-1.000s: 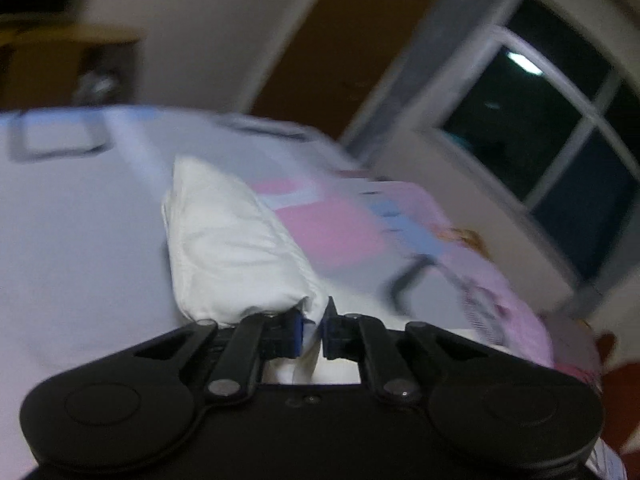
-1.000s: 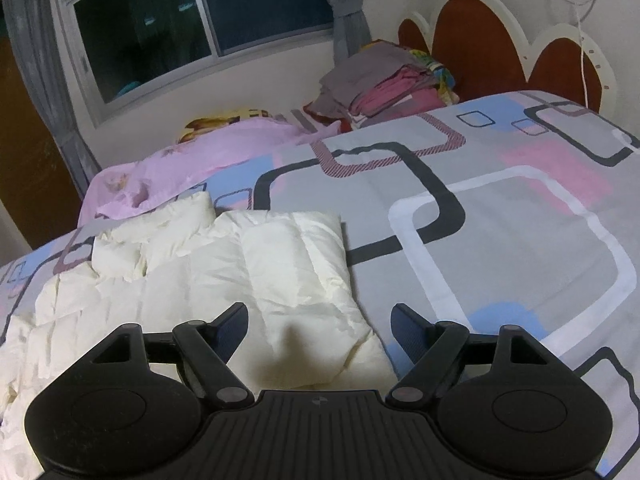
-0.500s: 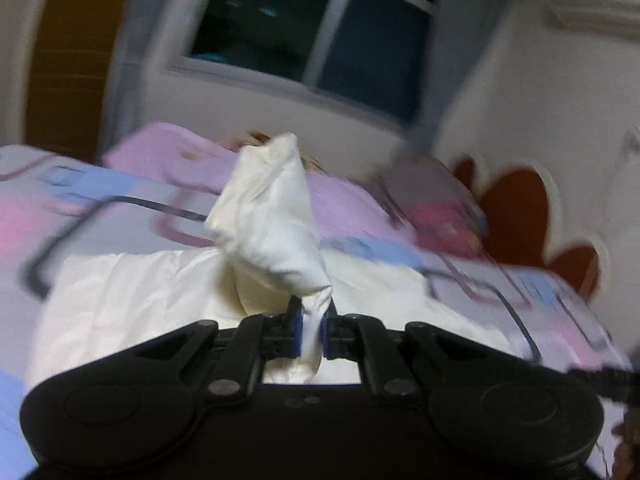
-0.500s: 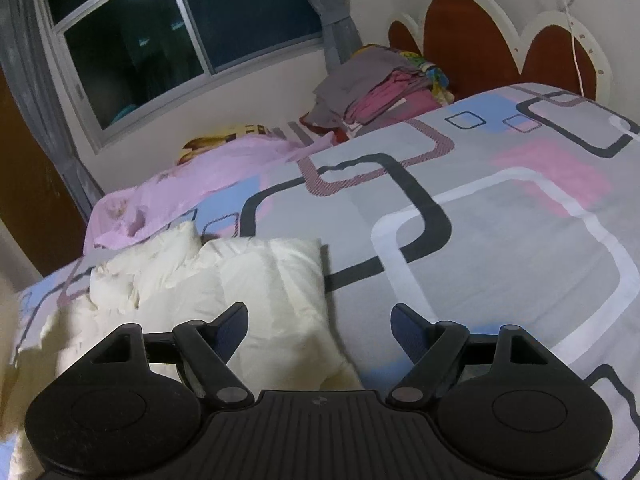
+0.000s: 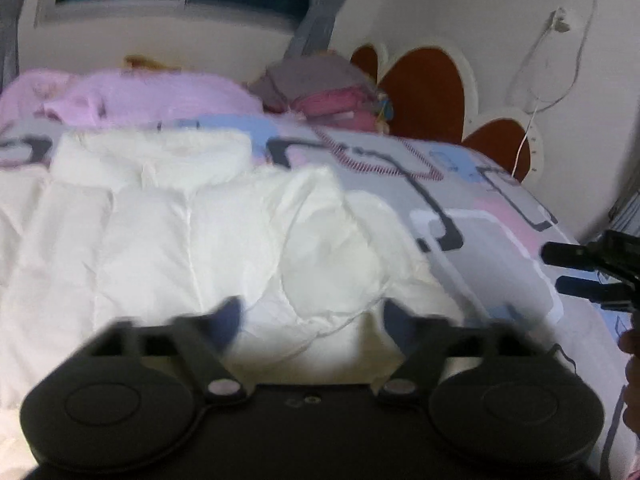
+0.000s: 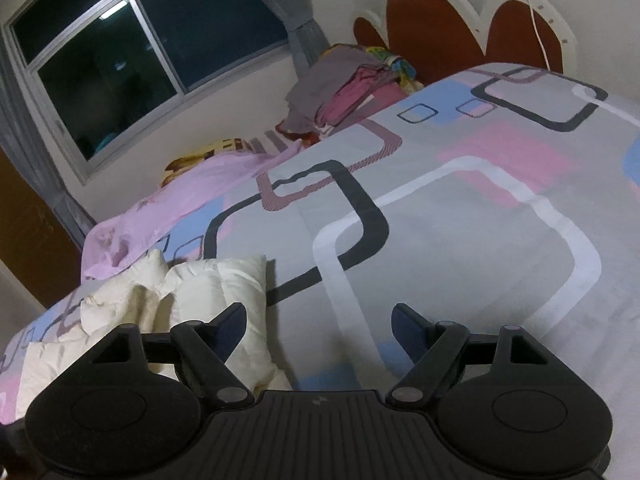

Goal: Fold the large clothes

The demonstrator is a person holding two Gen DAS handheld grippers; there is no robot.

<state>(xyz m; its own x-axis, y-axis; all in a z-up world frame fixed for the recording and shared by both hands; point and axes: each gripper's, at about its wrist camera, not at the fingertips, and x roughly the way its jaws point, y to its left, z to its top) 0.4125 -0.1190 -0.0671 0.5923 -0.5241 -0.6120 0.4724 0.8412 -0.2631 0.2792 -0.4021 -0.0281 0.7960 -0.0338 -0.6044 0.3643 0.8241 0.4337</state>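
A cream-white puffy jacket [image 5: 192,236] lies spread on the patterned bed sheet [image 5: 492,240], with one part folded over onto its middle. My left gripper [image 5: 312,316] is open and empty just above the jacket's near part. My right gripper [image 6: 318,324] is open and empty above the sheet, to the right of the jacket's edge [image 6: 224,288]. The right gripper also shows in the left wrist view [image 5: 588,276] at the far right.
A pink cloth [image 6: 168,216] lies along the bed's far side under the window [image 6: 132,52]. A pile of grey and pink clothes [image 6: 344,80] sits by the red and white headboard [image 6: 440,24]. A white cord [image 5: 560,64] hangs on the wall.
My left gripper carried a part of the jacket over its middle, then opened and let it go. My right gripper drifted right, away from the jacket, and stayed open.
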